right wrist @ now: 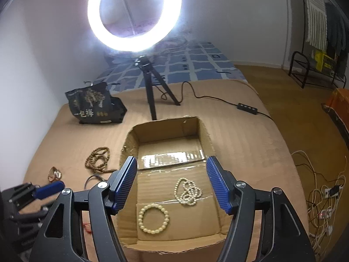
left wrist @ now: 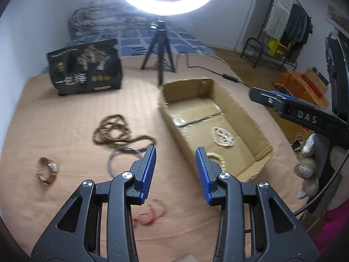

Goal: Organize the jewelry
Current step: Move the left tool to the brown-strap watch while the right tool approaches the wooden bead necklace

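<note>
An open cardboard box (left wrist: pixel 246 118) (right wrist: pixel 130 142) lies on the tan bed. Inside it lie a white pearl necklace (right wrist: pixel 188 191) (left wrist: pixel 223 136) and a cream bead bracelet (right wrist: pixel 153 218) (left wrist: pixel 217 158). Left of the box on the bed lie a brown bead necklace (left wrist: pixel 115 131) (right wrist: pixel 98 159), a thin silver bangle (left wrist: pixel 113 159), a gold bracelet (left wrist: pixel 47 169) (right wrist: pixel 54 173) and a red string bracelet (left wrist: pixel 152 215). My left gripper (left wrist: pixel 175 152) is open and empty above the bed beside the box. My right gripper (right wrist: pixel 172 163) is open and empty above the box.
A ring light on a black tripod (left wrist: pixel 160 54) (right wrist: pixel 150 87) stands behind the box, its cable and control (right wrist: pixel 247 108) running right. A black bag (left wrist: pixel 85 65) (right wrist: pixel 93 103) stands at the back left. Loose cables (right wrist: pixel 325 194) lie on the floor at right.
</note>
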Demonstrator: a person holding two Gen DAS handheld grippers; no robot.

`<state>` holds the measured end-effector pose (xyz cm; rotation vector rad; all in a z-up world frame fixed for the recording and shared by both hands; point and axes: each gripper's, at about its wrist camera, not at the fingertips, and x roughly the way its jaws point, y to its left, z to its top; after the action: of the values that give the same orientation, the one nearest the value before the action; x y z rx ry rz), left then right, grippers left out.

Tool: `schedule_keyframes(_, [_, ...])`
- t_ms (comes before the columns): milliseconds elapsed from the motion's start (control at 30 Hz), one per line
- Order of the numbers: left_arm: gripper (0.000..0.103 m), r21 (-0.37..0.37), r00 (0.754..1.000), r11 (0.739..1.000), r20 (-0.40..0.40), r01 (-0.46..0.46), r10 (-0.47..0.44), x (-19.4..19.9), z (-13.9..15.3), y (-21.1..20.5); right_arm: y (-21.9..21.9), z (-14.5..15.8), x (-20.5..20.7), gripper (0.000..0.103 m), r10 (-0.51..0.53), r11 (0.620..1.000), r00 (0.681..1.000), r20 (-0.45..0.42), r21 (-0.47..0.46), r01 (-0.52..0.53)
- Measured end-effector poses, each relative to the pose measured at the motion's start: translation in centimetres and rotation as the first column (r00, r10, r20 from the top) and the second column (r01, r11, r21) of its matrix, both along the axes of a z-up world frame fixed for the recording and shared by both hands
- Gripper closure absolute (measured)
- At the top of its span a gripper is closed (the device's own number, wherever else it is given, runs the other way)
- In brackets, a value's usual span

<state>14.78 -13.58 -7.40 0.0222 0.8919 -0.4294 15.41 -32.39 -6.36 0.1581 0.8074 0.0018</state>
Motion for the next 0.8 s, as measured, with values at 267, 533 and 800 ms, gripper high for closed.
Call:
schedule_keyframes(267, [0.054,-0.006,0.995,0.995,0.007,-0.099,0.099,0.8,0.5,5.4,3.6,-0.3,0.9,0.028,0.072,0.997,0.997,-0.005,-0.008,-0.072])
schedule_keyframes(533, [0.054,0.003,0.983,0.983,-0.018,-0.185,0.185,1.7,0.0,9.8,7.0,-0.8,2.0,0.027,0.133,0.991,0.991,-0.018,0.023,-0.133])
schedule_keyframes(800, [0.054,0.004,0.97,0.97,-0.02,-0.244,0.244,2.7,-0.3,13.9,11.1,-1.8,3.5,0.026,0.2,0.979,0.979,-0.04,0.034,-0.199])
